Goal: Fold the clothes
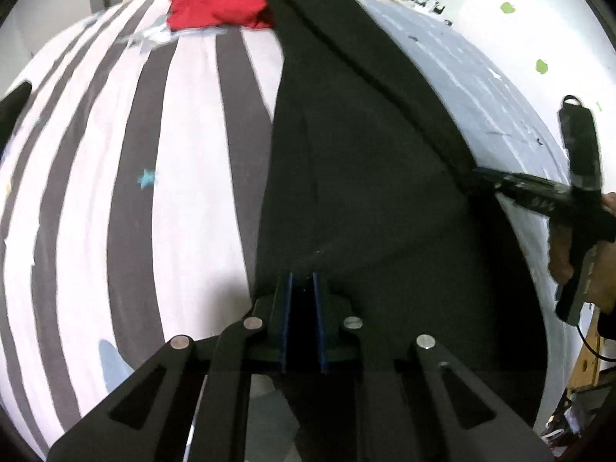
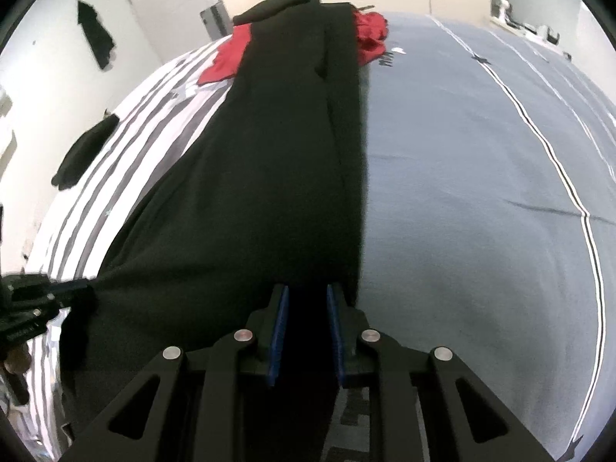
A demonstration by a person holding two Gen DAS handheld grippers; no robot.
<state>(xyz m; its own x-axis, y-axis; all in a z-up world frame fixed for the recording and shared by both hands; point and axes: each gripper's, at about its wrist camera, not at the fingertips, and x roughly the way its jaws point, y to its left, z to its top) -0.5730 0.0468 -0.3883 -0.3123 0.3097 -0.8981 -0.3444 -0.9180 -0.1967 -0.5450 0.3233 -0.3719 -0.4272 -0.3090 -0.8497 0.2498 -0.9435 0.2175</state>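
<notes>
A long black garment (image 1: pixel 365 154) lies stretched along the bed, from the near edge to the far end. My left gripper (image 1: pixel 304 281) is shut on its near edge, with dark cloth between the blue pads. In the right wrist view my right gripper (image 2: pixel 306 292) is likewise shut on the black garment (image 2: pixel 269 154) at its near right corner. Each gripper shows in the other's view: the right gripper (image 1: pixel 485 177) pinches a taut corner, and the left gripper (image 2: pixel 77 288) pulls the other corner into a point.
A crumpled red garment (image 1: pixel 219 0) lies at the far end, partly under the black one. The bed has a striped cover (image 1: pixel 184 154) on the left and a grey cover (image 2: pixel 462 192) on the right. Another dark piece (image 2: pixel 84 150) lies at the left edge. A hand (image 1: pixel 600 261) holds the right gripper.
</notes>
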